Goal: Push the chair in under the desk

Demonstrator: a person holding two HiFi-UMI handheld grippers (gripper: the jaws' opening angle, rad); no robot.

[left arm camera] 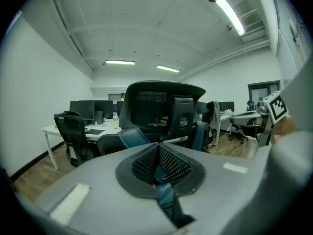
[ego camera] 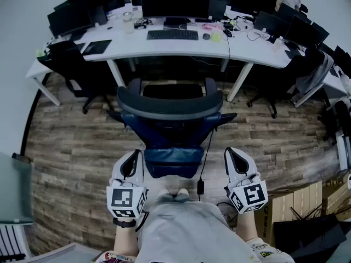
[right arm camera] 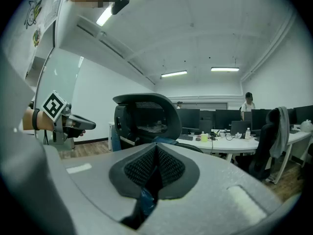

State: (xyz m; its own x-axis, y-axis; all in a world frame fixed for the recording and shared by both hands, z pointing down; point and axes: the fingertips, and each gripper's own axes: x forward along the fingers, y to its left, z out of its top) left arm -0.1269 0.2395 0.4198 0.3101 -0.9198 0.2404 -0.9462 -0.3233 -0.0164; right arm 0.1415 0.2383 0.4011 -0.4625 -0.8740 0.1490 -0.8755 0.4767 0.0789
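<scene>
Item: chair (ego camera: 170,106); black mesh, high back and headrest, blue cloth (ego camera: 173,158) draped over the back; stands on the wood floor (ego camera: 71,147), back turned to the person, facing the white tabletop (ego camera: 164,47).

Position: seat and both armrests show in full in front of the tabletop's front edge; none of the chair appears to lie under it; lined up roughly with the keyboard (ego camera: 172,35) and the gap between the desk legs.

Left gripper (ego camera: 131,162): jaws closed together, holding nothing; only the cloth shows past the pads in the left gripper view (left arm camera: 159,153); held low, just beside the left edge of the chair back; contact with the chair cannot be told.

Right gripper (ego camera: 235,159): jaws pressed together, likewise empty (right arm camera: 155,155); held low, near the right side of the chair back, a small gap showing between them.

Progress, judged: nothing of the task is done; the chair is not yet pushed in; the grippers flank its back as if set to push.

Remaining, judged: bring both closed grippers against the back; push straight ahead until the seat goes under the tabletop; armrests may meet the edge.
</scene>
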